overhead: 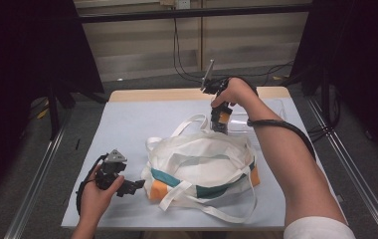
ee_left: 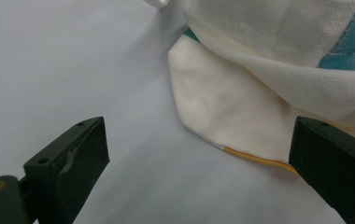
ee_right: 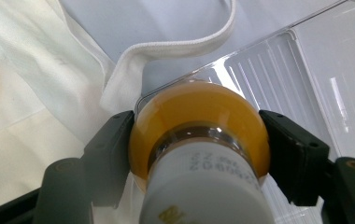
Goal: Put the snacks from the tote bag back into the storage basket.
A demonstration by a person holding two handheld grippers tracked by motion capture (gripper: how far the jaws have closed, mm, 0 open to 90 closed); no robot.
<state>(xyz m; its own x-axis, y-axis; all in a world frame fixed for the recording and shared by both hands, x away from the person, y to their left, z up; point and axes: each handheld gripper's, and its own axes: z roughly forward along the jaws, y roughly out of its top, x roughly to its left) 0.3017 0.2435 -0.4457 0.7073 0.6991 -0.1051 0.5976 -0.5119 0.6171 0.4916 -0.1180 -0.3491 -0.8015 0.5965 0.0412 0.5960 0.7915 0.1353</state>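
Right gripper [overhead: 220, 124] clamped on orange-filled white-capped bottle [ee_right: 199, 126] over clear plastic tray [ee_right: 315, 84] edge, beside white fabric tote bag [overhead: 202, 154], left gripper [overhead: 136, 185] released at bag's corner, bare grey bench [overhead: 127, 124] leftward.

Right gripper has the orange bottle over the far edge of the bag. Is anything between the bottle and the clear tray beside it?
Nothing visible. The right gripper is shut on the bottle, which is already at the clear tray corner. The bag strap curves just beside that corner, not across it.

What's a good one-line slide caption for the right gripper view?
Right gripper shut on an orange-filled bottle with a white cap, above a clear plastic tray beside a white tote bag.
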